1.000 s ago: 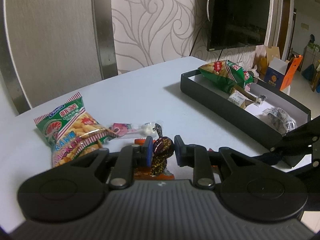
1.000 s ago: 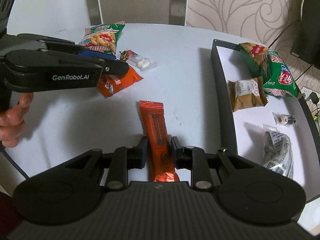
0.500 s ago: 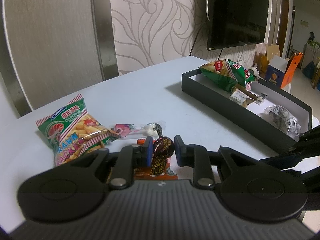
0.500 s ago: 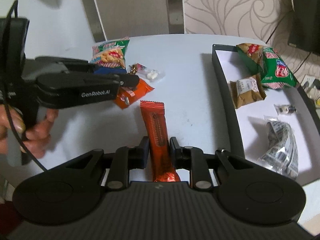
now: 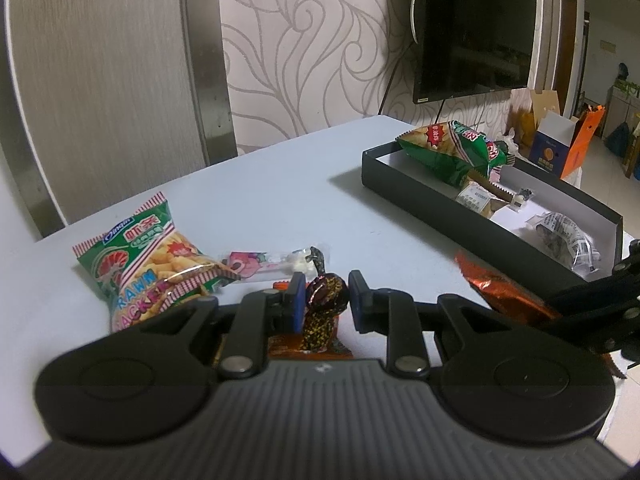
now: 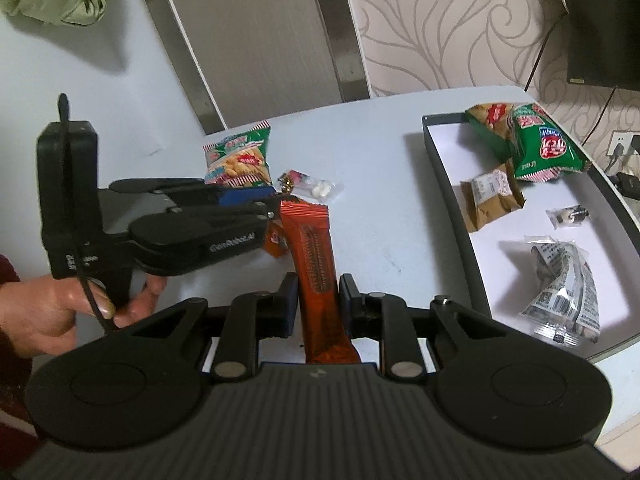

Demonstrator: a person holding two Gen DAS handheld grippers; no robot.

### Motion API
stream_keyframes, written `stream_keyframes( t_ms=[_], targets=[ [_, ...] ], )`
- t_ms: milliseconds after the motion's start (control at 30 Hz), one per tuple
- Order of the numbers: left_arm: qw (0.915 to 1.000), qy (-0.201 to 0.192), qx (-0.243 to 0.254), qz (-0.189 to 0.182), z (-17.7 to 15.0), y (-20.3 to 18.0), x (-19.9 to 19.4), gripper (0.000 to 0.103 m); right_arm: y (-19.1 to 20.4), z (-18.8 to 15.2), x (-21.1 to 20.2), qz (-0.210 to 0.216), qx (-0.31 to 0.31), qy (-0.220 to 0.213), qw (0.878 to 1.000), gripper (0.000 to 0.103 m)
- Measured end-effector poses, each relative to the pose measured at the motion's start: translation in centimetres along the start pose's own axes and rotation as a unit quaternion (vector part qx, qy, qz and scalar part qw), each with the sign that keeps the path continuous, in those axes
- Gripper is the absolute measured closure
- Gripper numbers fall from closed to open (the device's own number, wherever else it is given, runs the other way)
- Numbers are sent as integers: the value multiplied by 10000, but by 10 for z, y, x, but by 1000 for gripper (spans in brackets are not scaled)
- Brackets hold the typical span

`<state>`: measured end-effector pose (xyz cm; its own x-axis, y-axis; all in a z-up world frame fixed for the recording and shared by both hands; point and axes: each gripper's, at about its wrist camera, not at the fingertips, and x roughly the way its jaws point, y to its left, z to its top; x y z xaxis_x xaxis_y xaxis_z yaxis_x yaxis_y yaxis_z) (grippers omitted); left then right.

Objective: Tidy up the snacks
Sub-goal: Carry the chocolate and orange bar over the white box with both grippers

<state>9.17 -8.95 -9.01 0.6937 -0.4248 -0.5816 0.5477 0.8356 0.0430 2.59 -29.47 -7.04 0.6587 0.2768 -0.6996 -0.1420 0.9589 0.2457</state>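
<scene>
**Both grippers hold a snack over the table**

On the round white table (image 6: pixel 376 168) the black shallow box with white floor (image 6: pixel 448 184) contains several packets. The right gripper (image 6: pixel 318 294) is clamped on a long orange foil bar (image 6: pixel 314 252), apparently lifted. The left gripper (image 5: pixel 325 300) pinches a small dark foil-wrapped candy (image 5: pixel 325 296).

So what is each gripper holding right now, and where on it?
The left gripper pinches a dark foil candy around its round body. The right gripper clamps the orange bar wrapper across its lower half, near the tail end.
</scene>
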Motion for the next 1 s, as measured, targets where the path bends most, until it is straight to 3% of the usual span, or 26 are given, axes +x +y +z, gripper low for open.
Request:
stream_keyframes(
  t_ms=[1000],
  targets=[
    [9996, -193, 156, -166, 18, -31, 0, 77, -7, 0, -39, -138, 168, -453, 9987, 78]
  ],
)
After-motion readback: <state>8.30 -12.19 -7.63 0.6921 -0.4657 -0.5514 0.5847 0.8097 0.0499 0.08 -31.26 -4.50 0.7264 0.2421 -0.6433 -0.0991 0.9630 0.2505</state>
